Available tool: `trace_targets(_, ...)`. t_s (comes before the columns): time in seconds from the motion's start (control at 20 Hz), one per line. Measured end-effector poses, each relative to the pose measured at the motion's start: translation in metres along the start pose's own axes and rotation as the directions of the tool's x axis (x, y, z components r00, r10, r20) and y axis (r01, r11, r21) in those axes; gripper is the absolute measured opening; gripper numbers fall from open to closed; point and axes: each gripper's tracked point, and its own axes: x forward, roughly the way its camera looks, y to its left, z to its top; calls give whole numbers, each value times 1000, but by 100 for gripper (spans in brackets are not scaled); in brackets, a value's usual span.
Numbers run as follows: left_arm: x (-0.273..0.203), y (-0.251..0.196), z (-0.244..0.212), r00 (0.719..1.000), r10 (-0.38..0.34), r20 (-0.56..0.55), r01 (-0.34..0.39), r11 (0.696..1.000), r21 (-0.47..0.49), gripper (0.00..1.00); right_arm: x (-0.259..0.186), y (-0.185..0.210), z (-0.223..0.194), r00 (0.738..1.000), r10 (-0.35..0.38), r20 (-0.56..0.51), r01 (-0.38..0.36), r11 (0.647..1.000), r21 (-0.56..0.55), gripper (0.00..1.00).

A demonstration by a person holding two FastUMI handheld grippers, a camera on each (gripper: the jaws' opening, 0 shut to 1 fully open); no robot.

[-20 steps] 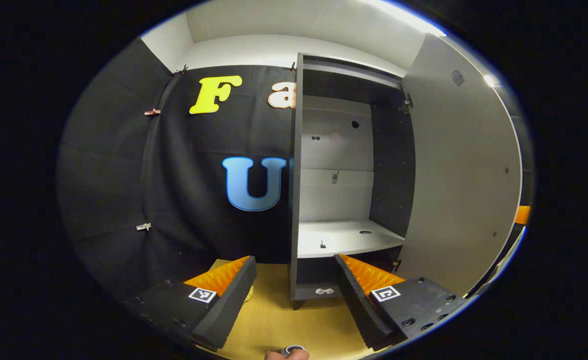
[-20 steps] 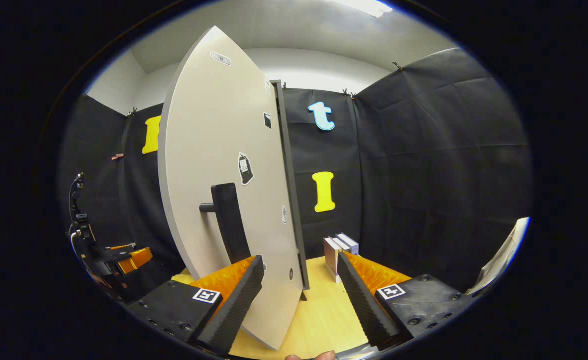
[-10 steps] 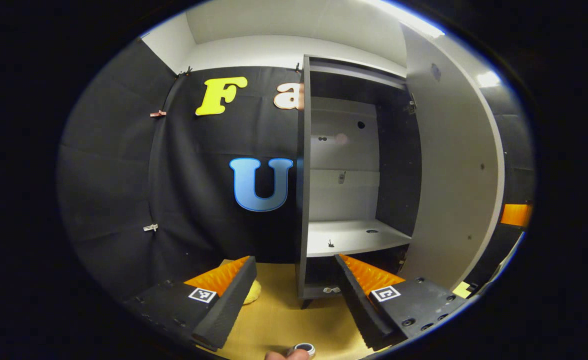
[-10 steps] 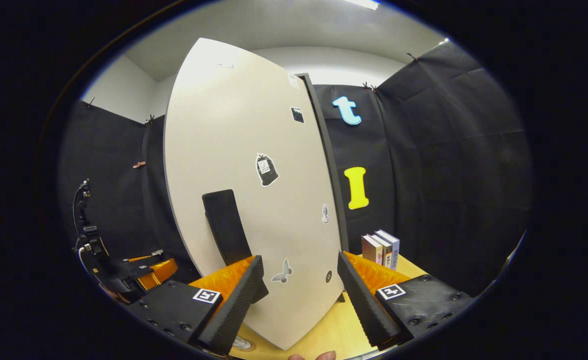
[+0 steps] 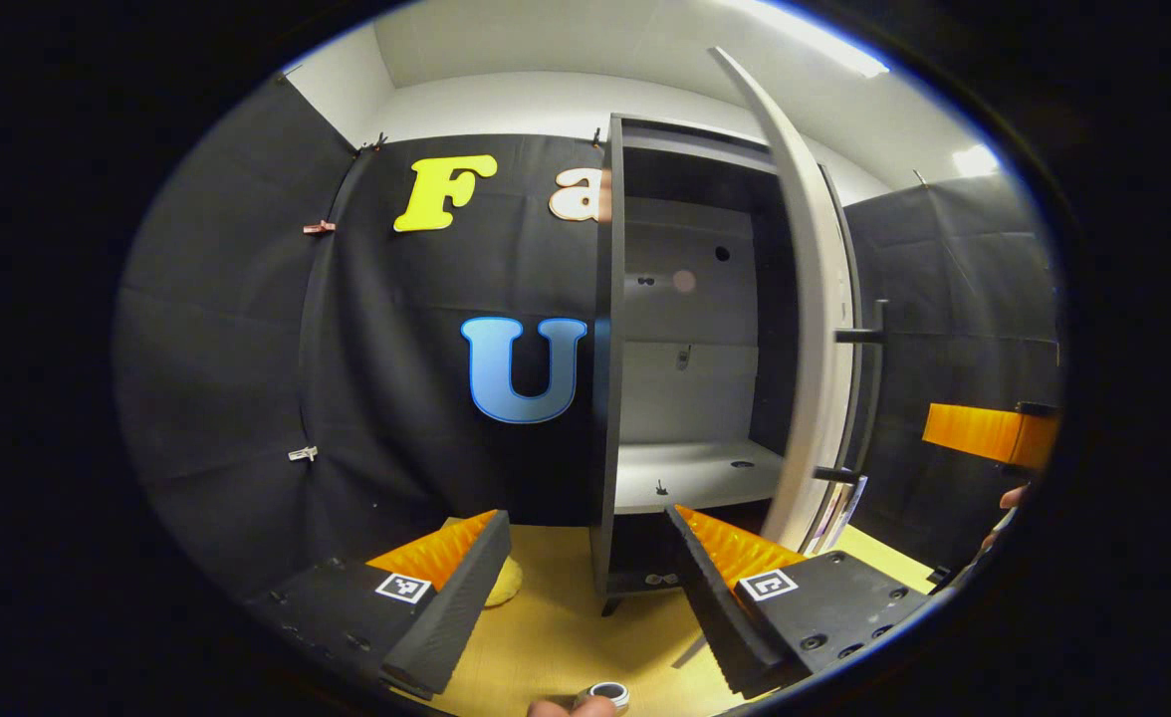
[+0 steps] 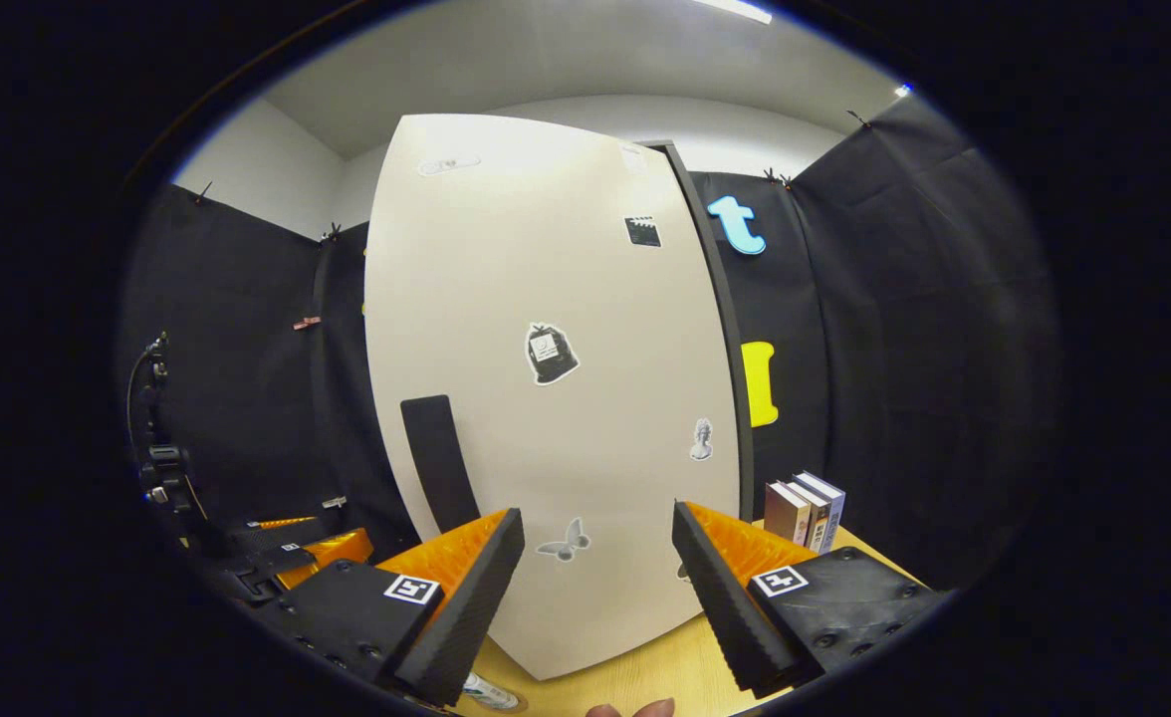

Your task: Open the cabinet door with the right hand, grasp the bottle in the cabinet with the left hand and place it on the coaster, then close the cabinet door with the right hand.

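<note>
The grey cabinet (image 5: 607, 329) stands ahead on the wooden table. Its pale door (image 5: 813, 299) is edge-on in the left gripper view, roughly half shut. The white shelf (image 5: 690, 476) inside carries no bottle. My left gripper (image 5: 585, 563) is open and holds nothing. In the right gripper view the door front (image 6: 546, 418) with stickers and its black handle (image 6: 434, 463) is close ahead. My right gripper (image 6: 595, 558) is open just before it, below and right of the handle. A yellowish thing (image 5: 502, 590) lies half hidden behind the left finger.
Several books (image 6: 803, 510) stand on the table right of the cabinet. The right gripper (image 5: 984, 434) and a hand (image 5: 1010, 498) appear beyond the door in the left gripper view. The left gripper (image 6: 297, 553) sits low at left in the right gripper view. A small pale object (image 6: 491, 690) lies at the bottom edge.
The door has swung from wide open toward shut. My right gripper has followed it round and now faces the door front. The left gripper has hardly moved.
</note>
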Motion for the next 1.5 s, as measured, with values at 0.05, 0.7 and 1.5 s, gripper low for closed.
trace_targets(0.05, 0, 0, 1, 1000, -2, 2, 2, 1000, 2, 96, 0, -3, -1, 1000, -10, -3, 10, 1000, -6, 98)
trace_targets(0.7, 3, -10, 6, 1000, -22, 15, 21, 999, 30, 96, 6, -31, -1, 996, -89, -4, 89, 992, -84, 98)
trace_targets(1.5, 10, -8, 10, 1000, -11, 25, 9, 998, 57, 97, 13, -30, -4, 995, -100, -3, 99, 984, -146, 98)
